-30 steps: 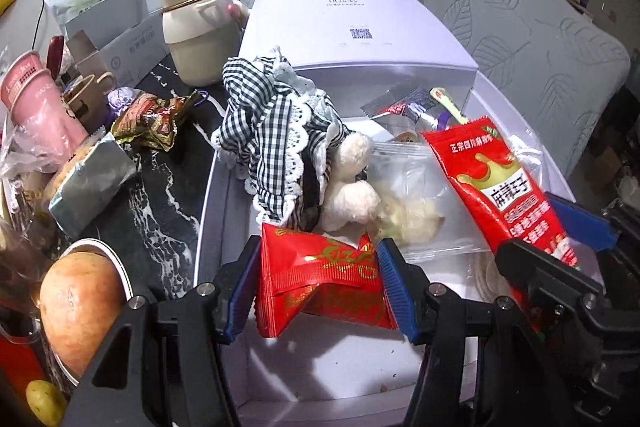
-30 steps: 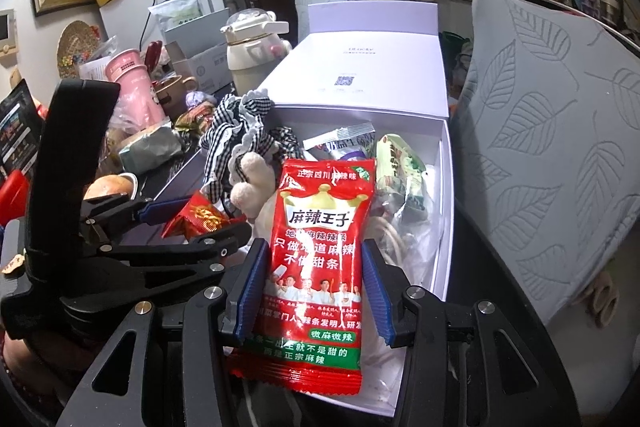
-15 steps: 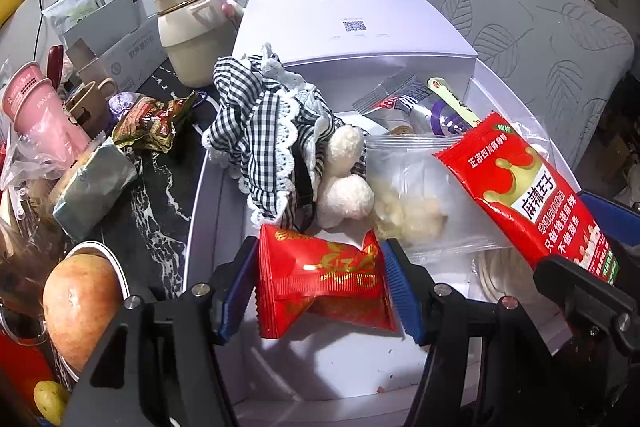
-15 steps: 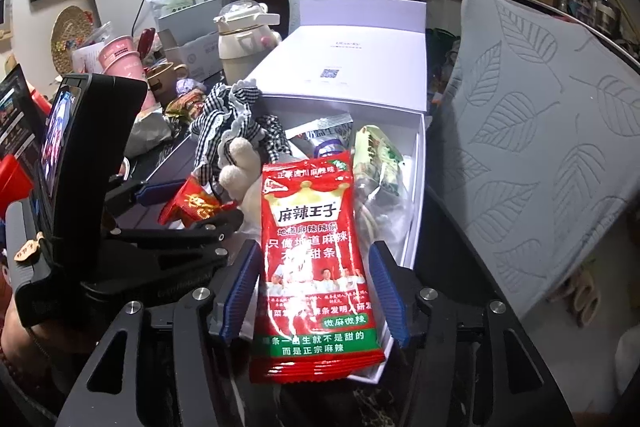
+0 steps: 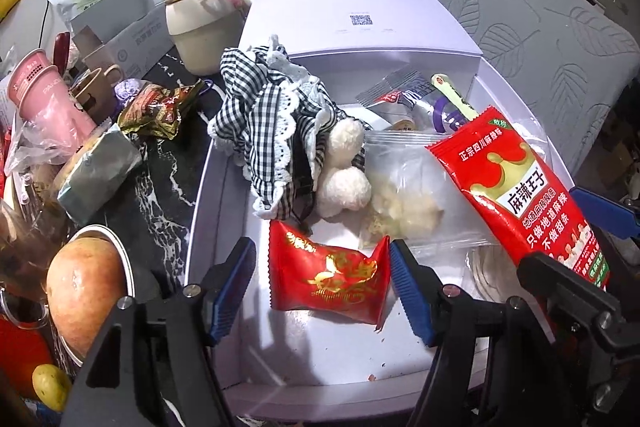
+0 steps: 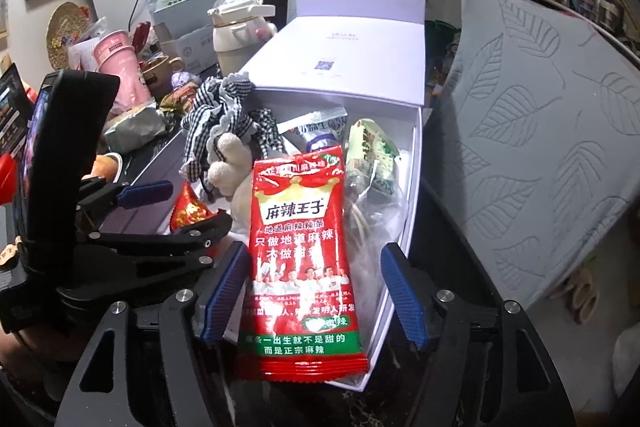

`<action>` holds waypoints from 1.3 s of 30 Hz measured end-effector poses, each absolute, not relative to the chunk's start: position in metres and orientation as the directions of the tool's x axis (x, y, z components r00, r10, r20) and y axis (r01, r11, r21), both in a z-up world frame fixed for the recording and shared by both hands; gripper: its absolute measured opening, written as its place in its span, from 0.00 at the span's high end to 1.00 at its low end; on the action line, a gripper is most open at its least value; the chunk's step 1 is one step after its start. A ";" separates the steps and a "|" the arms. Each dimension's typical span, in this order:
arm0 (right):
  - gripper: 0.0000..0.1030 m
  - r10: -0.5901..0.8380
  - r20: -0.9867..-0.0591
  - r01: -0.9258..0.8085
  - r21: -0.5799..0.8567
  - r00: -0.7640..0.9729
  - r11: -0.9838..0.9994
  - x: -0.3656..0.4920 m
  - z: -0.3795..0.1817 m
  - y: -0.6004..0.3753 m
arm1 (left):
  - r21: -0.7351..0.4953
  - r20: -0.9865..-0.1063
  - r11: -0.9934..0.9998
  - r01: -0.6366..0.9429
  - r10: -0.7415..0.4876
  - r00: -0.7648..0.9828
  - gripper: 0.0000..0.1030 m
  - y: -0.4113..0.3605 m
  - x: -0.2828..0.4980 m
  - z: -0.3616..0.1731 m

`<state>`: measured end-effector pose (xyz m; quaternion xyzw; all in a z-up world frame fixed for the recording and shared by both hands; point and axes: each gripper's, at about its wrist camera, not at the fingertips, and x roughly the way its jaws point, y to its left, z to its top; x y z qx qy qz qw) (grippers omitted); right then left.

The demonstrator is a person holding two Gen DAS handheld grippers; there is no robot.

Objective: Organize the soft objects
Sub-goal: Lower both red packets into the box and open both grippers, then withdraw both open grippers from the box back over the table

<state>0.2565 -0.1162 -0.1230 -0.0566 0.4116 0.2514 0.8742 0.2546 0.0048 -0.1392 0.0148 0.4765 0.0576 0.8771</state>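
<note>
Snacks are getting dropped in the box: both tongs are opening, left gripper letting the red pouch rest between its blue pads, right gripper releasing the long packet straddling the rim.

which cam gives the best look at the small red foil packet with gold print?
Left wrist view. The small red foil packet with gold print lies whole on the floor of the white box, between the opening left gripper, touching neither pad. The right wrist view shows only one corner, the rest hidden behind that gripper's finger.
</note>
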 end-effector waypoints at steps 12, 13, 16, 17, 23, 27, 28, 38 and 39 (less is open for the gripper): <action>0.33 0.416 -0.714 -0.480 0.128 0.563 0.868 0.255 -0.104 -0.126 | 0.078 -0.804 0.991 -0.108 0.127 0.580 0.34 0.006 0.247 -0.112; 0.33 0.414 -0.712 -0.476 0.127 0.567 0.870 0.255 -0.102 -0.127 | 0.078 -0.799 0.991 -0.111 0.129 0.587 0.34 0.006 0.246 -0.107; 0.33 0.405 -0.707 -0.472 0.114 0.580 0.874 0.256 -0.092 -0.130 | 0.072 -0.784 0.991 -0.116 0.128 0.607 0.34 0.006 0.243 -0.094; 0.33 0.404 -0.705 -0.471 0.111 0.584 0.875 0.255 -0.089 -0.131 | 0.069 -0.778 0.991 -0.117 0.127 0.615 0.34 0.005 0.242 -0.089; 0.33 0.409 -0.672 -0.477 0.092 0.618 0.874 0.251 -0.061 -0.134 | 0.064 -0.745 0.991 -0.119 0.126 0.655 0.34 0.003 0.237 -0.058; 0.33 0.415 -0.635 -0.481 0.077 0.652 0.873 0.244 -0.037 -0.137 | 0.052 -0.720 0.992 -0.115 0.117 0.684 0.34 0.001 0.230 -0.038; 0.33 0.416 -0.626 -0.481 0.075 0.659 0.874 0.242 -0.032 -0.137 | 0.049 -0.714 0.992 -0.113 0.114 0.691 0.34 0.001 0.228 -0.034; 0.33 0.416 -0.528 -0.460 0.054 0.740 0.886 0.211 0.013 -0.153 | 0.017 -0.639 0.996 -0.091 0.081 0.765 0.34 -0.004 0.189 0.014; 0.33 0.415 -0.515 -0.456 0.052 0.750 0.888 0.205 0.019 -0.156 | 0.020 -0.629 0.996 -0.090 0.082 0.773 0.34 -0.005 0.184 0.018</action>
